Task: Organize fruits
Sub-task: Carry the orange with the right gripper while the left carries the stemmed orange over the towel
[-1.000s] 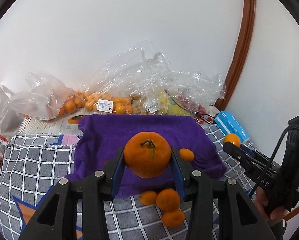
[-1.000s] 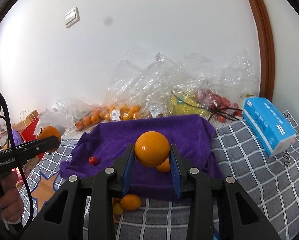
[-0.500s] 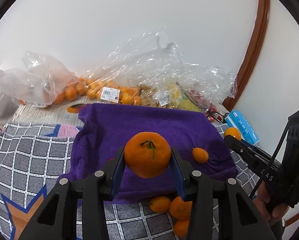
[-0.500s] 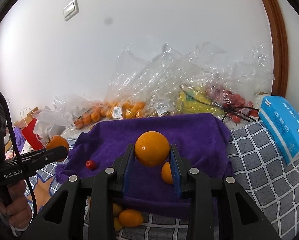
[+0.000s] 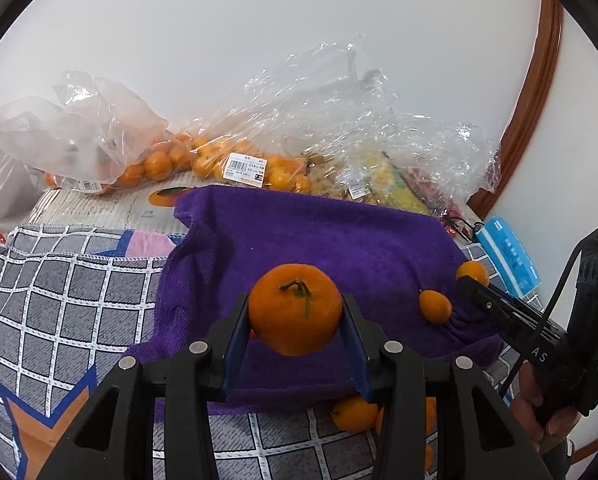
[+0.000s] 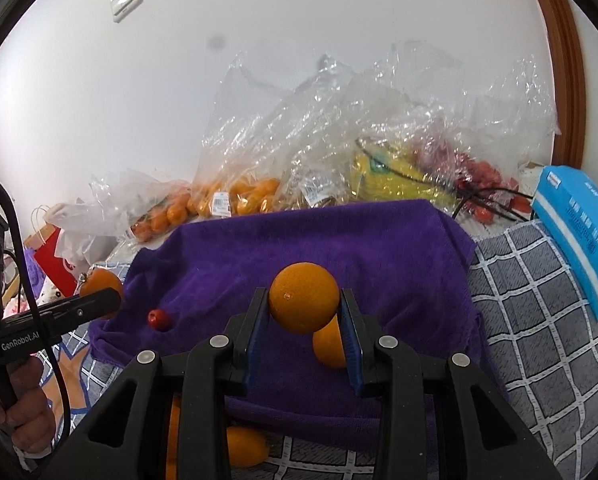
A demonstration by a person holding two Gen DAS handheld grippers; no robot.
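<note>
One purple towel [image 5: 319, 240] on checked cloth [image 5: 59, 300], white wall [image 5: 259, 40] behind.

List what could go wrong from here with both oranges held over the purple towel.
1. The left gripper pinches the stemmed orange only at its sides; set on the sloping purple towel, it may roll onto the checked cloth.
2. The right gripper's smooth orange hangs right over a small orange and could knock it off the towel's edge.

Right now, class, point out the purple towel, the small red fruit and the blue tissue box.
purple towel [image 6: 379, 240], right wrist view, bare middle.
small red fruit [image 6: 158, 319], right wrist view, centre.
blue tissue box [image 6: 579, 228], right wrist view, top face.
</note>
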